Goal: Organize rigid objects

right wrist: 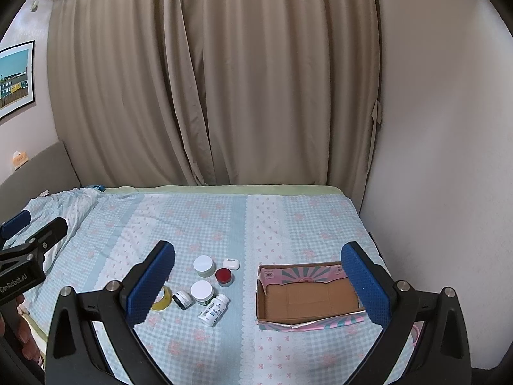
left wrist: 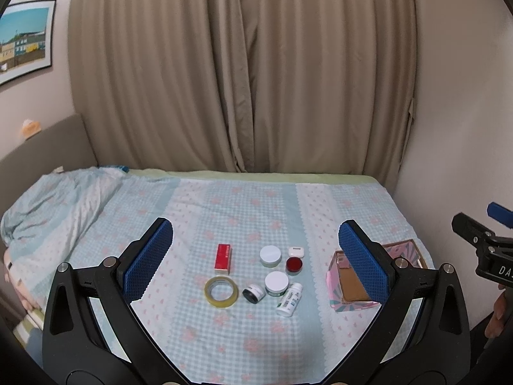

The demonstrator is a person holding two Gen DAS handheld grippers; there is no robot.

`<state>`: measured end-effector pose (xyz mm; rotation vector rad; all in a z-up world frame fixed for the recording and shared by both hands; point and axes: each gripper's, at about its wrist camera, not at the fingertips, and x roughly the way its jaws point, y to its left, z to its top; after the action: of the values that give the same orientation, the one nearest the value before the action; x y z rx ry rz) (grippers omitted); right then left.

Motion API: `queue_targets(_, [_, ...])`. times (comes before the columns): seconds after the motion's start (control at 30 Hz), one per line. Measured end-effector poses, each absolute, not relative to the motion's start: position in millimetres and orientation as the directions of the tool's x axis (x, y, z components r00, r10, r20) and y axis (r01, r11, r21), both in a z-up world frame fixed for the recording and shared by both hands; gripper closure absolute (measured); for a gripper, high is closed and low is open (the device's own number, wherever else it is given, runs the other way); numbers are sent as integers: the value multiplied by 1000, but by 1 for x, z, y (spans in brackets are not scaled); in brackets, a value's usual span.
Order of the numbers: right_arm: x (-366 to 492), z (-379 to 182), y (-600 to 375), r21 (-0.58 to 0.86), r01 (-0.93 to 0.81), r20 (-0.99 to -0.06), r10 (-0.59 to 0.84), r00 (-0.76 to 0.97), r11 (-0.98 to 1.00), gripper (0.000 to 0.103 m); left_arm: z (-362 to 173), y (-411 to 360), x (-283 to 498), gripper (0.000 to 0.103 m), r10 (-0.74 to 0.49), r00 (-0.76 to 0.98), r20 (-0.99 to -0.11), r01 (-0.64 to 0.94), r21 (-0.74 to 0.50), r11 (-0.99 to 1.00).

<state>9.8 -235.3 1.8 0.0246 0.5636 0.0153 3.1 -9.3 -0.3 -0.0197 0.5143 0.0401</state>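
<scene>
Small objects lie grouped on the checked bedspread: a red box, a yellow tape roll, two white-lidded jars, a red-lidded jar, a white earbud case, a small dark jar and a white bottle lying on its side. An empty cardboard box with a pink and teal outside sits to their right. My left gripper hovers open above the group. My right gripper is open too, above the gap between the objects and the box.
The bed meets beige curtains at the far side and a plain wall on the right. A rumpled quilt is piled at the left, by a headboard. A hand holds the left gripper's handle.
</scene>
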Motion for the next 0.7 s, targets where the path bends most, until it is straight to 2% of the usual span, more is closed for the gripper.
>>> queue_targets(0.13, [21, -3, -238, 26, -25, -570, 35, 821, 999, 0, -10, 1, 17, 0, 41, 845, -533, -77, -46, 996])
queue_targets(0.33, [49, -34, -232, 50, -66, -624, 83, 777, 997, 0, -55, 22, 42, 0, 67, 794, -604, -101, -23, 995])
queue_targets(0.53, [89, -82, -201, 108, -28, -707, 97, 701, 994, 0, -131, 59, 78, 0, 16, 724, -690, -26, -5, 1000])
queue_targets(0.7, [126, -147, -156, 88, 35, -777, 47, 628, 996, 0, -213, 91, 117, 0, -40, 658, -751, 70, 8, 998])
